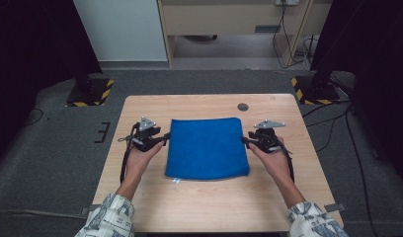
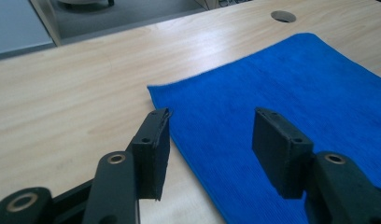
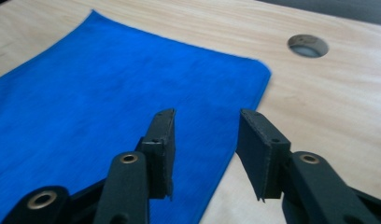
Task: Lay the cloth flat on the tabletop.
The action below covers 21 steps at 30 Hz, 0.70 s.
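A blue cloth (image 1: 207, 147) lies flat in the middle of the wooden table (image 1: 140, 192), with a small white tag at its near left corner. My left gripper (image 1: 165, 138) is at the cloth's left edge, open, its jaws straddling that edge (image 2: 209, 140). At the right edge my right gripper (image 1: 245, 140) is open too, one jaw over the cloth (image 3: 109, 93) and one over bare wood (image 3: 207, 140). Nothing is between either pair of jaws.
A round cable hole (image 1: 243, 106) sits in the table behind the cloth's far right corner. Two stand bases with yellow-black tape (image 1: 90, 92) flank the table on the grey floor. Cables (image 1: 338, 123) trail at the right.
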{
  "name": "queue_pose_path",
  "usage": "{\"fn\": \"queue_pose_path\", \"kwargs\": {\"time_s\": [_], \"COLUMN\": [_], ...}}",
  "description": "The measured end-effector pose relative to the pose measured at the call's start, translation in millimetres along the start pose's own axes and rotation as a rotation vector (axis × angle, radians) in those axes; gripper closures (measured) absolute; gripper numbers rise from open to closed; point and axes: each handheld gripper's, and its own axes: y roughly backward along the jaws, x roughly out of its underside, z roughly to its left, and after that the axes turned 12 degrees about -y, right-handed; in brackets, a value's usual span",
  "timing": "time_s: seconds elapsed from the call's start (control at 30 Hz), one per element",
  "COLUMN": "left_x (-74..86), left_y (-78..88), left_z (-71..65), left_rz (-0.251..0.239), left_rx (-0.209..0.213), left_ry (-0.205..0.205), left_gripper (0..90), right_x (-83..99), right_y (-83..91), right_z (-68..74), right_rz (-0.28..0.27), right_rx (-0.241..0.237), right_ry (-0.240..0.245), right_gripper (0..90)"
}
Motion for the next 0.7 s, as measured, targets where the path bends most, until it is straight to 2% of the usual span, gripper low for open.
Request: {"fn": "queue_pose_path", "kwargs": {"time_s": [0.1, 0.27, 0.37, 0.4, 0.47, 0.57, 0.63, 0.67, 0.7], "left_x": [9.6, 22.9, 33.3, 41.2, 44.7, 56.3, 61.6, 65.2, 67.4], "left_y": [6.0, 17.4, 25.0, 29.7, 31.9, 40.6, 46.1, 50.9, 53.6], "left_z": [-3.9, -11.9, -20.4, -25.7, -28.4, -37.1, -41.0, -43.3, -44.6], "left_rz": [-0.003, -0.006, -0.002, 0.0, 0.006, 0.022, 0.03, 0.04, 0.045], "left_rx": [0.005, 0.022, 0.035, 0.052, 0.061, 0.076, 0.094, 0.096, 0.095], "left_ry": [0.015, 0.017, 0.002, -0.001, -0.006, -0.028, -0.044, -0.063, -0.065], "left_gripper": [47.6, 47.7, 48.0, 48.3, 48.3, 48.2, 47.8, 47.5, 47.6], "right_x": [14.2, 31.4, 41.5, 47.8, 51.3, 63.8, 66.4, 70.2, 75.0], "right_y": [6.2, 17.2, 25.9, 31.0, 33.5, 44.8, 46.0, 47.9, 50.1], "right_z": [1.9, 2.6, 2.4, 1.8, 1.3, 0.6, 0.5, 1.4, 1.9], "right_rz": [0.012, -0.001, 0.002, 0.007, 0.012, 0.012, 0.018, 0.026, 0.031], "right_rx": [-0.021, -0.058, -0.069, -0.074, -0.074, -0.085, -0.09, -0.091, -0.09], "right_ry": [0.006, -0.003, 0.004, 0.008, 0.012, 0.002, 0.008, 0.01, 0.011], "right_gripper": [60.9, 64.5, 66.2, 67.7, 68.1, 70.1, 70.2, 70.2, 70.2]}}
